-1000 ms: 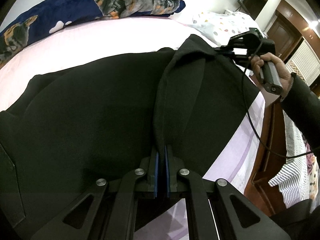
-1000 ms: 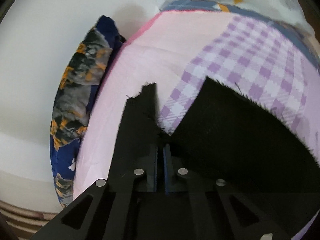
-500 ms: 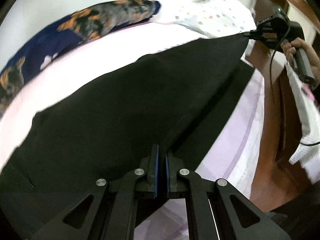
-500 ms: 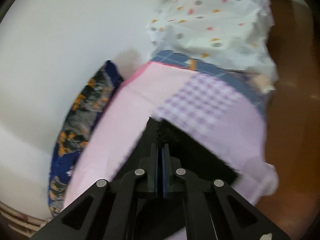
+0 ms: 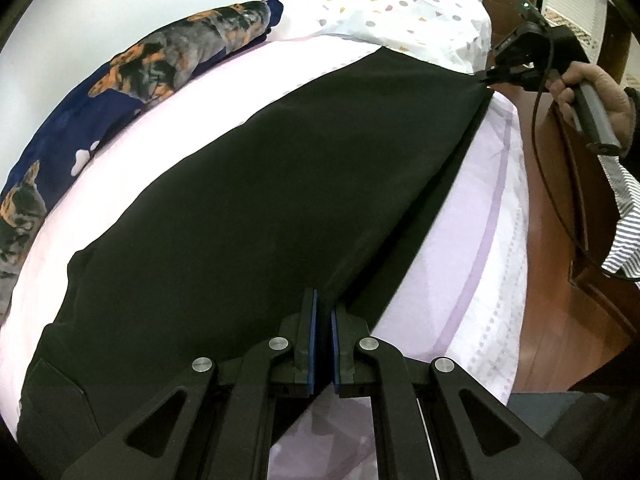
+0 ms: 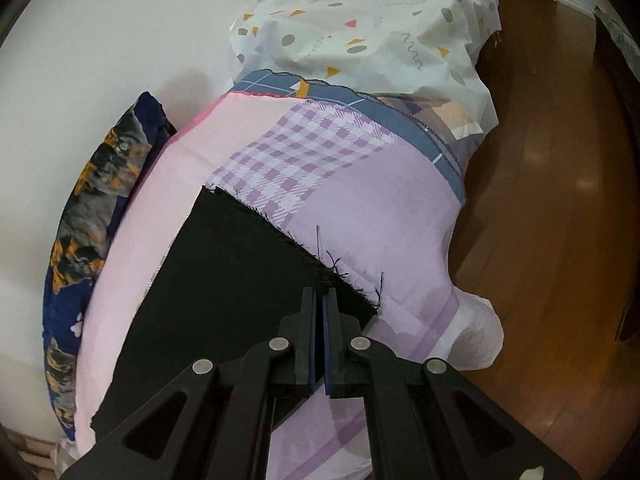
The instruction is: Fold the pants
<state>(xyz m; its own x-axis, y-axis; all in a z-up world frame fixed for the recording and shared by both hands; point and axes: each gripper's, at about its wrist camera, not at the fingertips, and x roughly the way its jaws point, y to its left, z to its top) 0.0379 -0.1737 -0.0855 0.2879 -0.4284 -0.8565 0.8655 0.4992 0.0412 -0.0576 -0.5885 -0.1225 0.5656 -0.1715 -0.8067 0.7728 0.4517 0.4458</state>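
Black pants [image 5: 280, 200] lie stretched lengthwise across the bed [image 5: 472, 240], over a pink and lilac bedspread [image 6: 360, 208]. The cloth is pulled taut between the two grippers, with one long straight edge running along the near right side of the bed.

Left gripper [image 5: 322, 320]: fingers pressed together, pinching the near edge of the pants; the blue pads show only a narrow slit between them. A patch pocket sits at the near left corner of the garment.

Right gripper [image 5: 490, 76], seen from the left wrist view at the far right: pinching the far corner of the pants, the person's right hand [image 5: 592, 92] wrapped around its handle, a cable hanging below. In its own view the right gripper [image 6: 320, 300] is clamped on the frayed hem [image 6: 280, 236], loose threads sticking out over the lilac cloth.

A navy pillow with dog print [image 5: 132, 80] lies along the far left side of the bed against the white wall. A white cloth with coloured dots and triangles [image 6: 360, 28] is heaped at the far end. Brown wooden floor [image 6: 560, 200] to the right.
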